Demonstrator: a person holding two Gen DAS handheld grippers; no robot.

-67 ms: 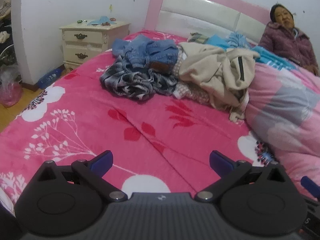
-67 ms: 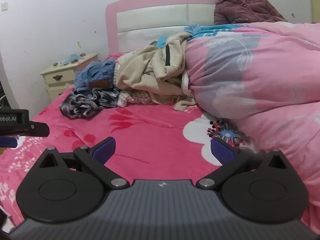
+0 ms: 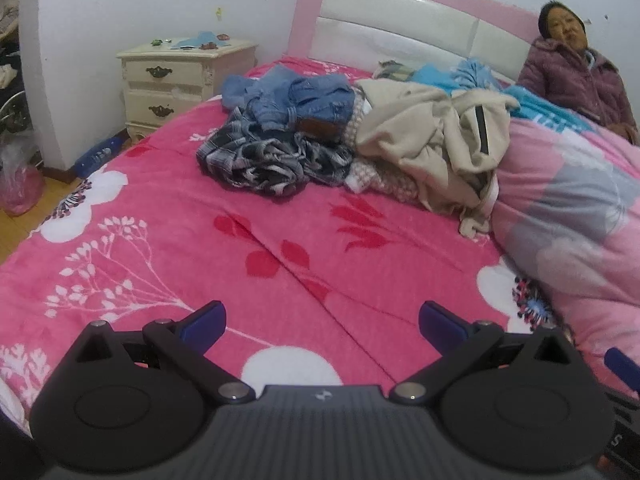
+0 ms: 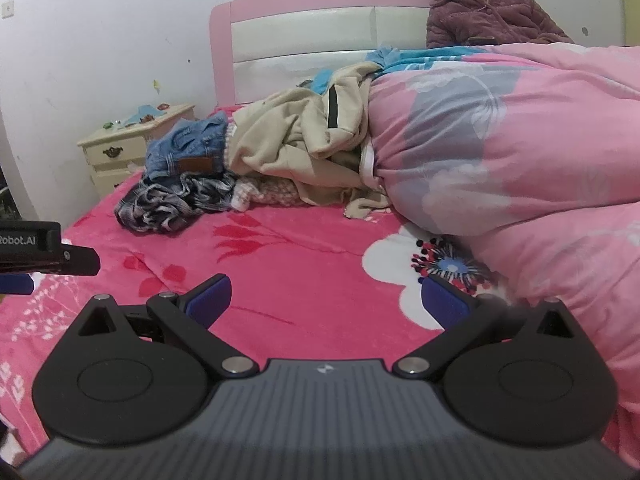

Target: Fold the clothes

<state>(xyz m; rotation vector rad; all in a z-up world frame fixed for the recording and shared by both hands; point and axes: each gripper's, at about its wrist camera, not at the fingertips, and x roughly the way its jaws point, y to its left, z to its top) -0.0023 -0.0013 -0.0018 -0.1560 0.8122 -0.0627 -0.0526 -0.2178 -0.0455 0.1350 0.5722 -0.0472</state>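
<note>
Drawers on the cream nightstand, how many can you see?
2, stacked on the nightstand left of the bed: upper drawer, lower drawer. More below may be hidden by the bed.

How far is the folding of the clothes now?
Nothing looks folded yet. The jeans, the plaid shirt and the beige jacket lie crumpled in one heap on the bed. Nothing is in hand: the left gripper and the right gripper are open and empty. All folding remains.

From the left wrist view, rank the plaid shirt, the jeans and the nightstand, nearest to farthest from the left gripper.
From the open left gripper:
1. plaid shirt, front of the pile, mid-bed.
2. jeans, just behind it, on top.
3. nightstand, off the bed, far left by the wall.
</note>
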